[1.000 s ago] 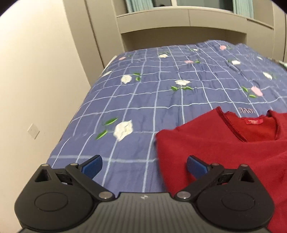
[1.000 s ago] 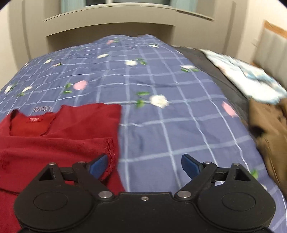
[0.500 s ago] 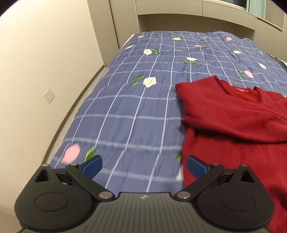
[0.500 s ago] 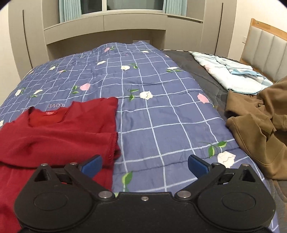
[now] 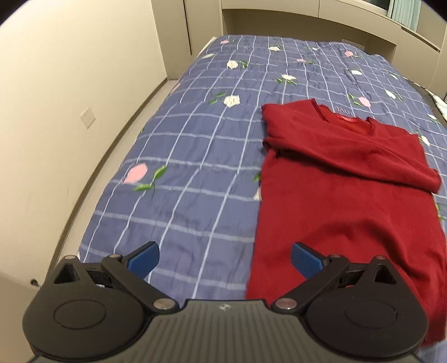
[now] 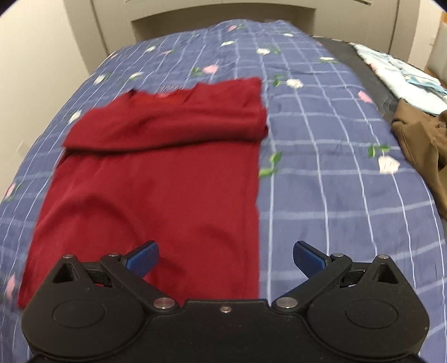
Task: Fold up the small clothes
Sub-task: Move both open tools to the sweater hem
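A dark red sweater [image 5: 343, 190] [image 6: 156, 173] lies flat on the blue checked bedspread [image 5: 195, 145] [image 6: 329, 173], collar away from me, both sleeves folded across the chest. My left gripper [image 5: 225, 255] hangs open above the sweater's lower left edge; its right blue pad is over red cloth, its left pad over the bedspread. Over the lower right edge my right gripper [image 6: 225, 255] stands wide open, left pad above the sweater, right pad above the bedspread. Neither holds anything.
A brown garment [image 6: 421, 145] and a pale blue folded cloth [image 6: 402, 75] lie at the bed's right side. A beige wall [image 5: 56, 111] and a floor gap run along the left bed edge. A cabinet headboard [image 5: 307, 25] stands at the far end.
Both grippers have drawn back from the sweater's shoulders toward its hem and risen a little. The right gripper's jaws have spread wider. The sleeves now lie across the chest.
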The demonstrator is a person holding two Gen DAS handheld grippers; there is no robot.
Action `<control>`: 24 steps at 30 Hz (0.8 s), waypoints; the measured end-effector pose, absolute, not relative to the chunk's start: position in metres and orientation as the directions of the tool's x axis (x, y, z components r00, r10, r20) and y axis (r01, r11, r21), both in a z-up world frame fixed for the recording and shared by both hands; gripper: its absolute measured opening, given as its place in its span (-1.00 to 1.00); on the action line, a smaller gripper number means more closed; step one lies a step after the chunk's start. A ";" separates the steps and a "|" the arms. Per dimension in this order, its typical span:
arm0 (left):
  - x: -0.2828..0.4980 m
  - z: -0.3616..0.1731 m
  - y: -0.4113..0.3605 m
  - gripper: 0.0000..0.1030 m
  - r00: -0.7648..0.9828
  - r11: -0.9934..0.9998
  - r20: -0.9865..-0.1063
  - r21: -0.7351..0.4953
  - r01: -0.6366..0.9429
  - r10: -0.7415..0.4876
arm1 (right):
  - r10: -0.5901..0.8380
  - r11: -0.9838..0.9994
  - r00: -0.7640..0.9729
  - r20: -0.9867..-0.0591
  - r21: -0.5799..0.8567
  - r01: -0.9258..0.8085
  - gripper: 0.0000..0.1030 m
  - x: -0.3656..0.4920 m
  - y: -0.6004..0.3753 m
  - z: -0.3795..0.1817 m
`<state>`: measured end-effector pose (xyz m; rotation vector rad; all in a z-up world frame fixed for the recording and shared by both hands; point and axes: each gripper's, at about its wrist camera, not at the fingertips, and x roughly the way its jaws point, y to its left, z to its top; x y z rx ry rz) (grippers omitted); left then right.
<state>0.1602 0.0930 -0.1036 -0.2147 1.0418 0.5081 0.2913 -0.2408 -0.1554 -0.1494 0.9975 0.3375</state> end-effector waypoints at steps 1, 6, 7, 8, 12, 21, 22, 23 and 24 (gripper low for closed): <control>0.156 -0.102 0.091 0.99 0.394 0.868 -0.872 0.067 -0.492 0.290 | 0.215 0.937 0.486 -0.847 0.040 -0.346 0.99 0.283 -0.242 -0.152; 0.141 -0.100 0.087 0.99 0.370 0.883 -0.891 0.070 -0.464 0.265 | 0.207 0.937 0.472 -0.857 0.036 -0.347 0.99 0.252 -0.247 -0.143; 0.137 -0.100 0.088 0.99 0.369 0.887 -0.893 0.065 -0.457 0.256 | 0.198 0.936 0.473 -0.858 0.023 -0.350 0.99 0.246 -0.247 -0.141; 0.135 -0.101 0.088 0.99 0.370 0.892 -0.895 0.062 -0.449 0.248 | 0.193 0.935 0.474 -0.859 0.014 -0.354 0.99 0.241 -0.248 -0.140; 0.125 -0.110 0.087 0.99 0.375 0.913 -0.903 0.043 -0.405 0.209 | 0.172 0.924 0.488 -0.856 -0.032 -0.381 0.99 0.221 -0.248 -0.129; 0.119 -0.168 0.081 0.98 0.323 0.939 -0.945 -0.063 -0.338 0.053 | 0.103 0.794 0.477 -0.873 -0.216 -0.568 0.52 0.177 -0.219 -0.171; 0.120 -0.177 0.083 0.94 0.312 0.934 -0.949 -0.085 -0.348 0.031 | 0.095 0.780 0.477 -0.874 -0.232 -0.581 0.47 0.174 -0.215 -0.178; 0.121 -0.185 0.084 0.91 0.301 0.924 -0.953 -0.109 -0.365 0.007 | 0.091 0.769 0.478 -0.874 -0.243 -0.592 0.43 0.172 -0.212 -0.185; 0.120 -0.190 0.086 0.87 0.292 0.916 -0.956 -0.126 -0.381 -0.010 | 0.086 0.757 0.482 -0.872 -0.257 -0.601 0.36 0.170 -0.208 -0.190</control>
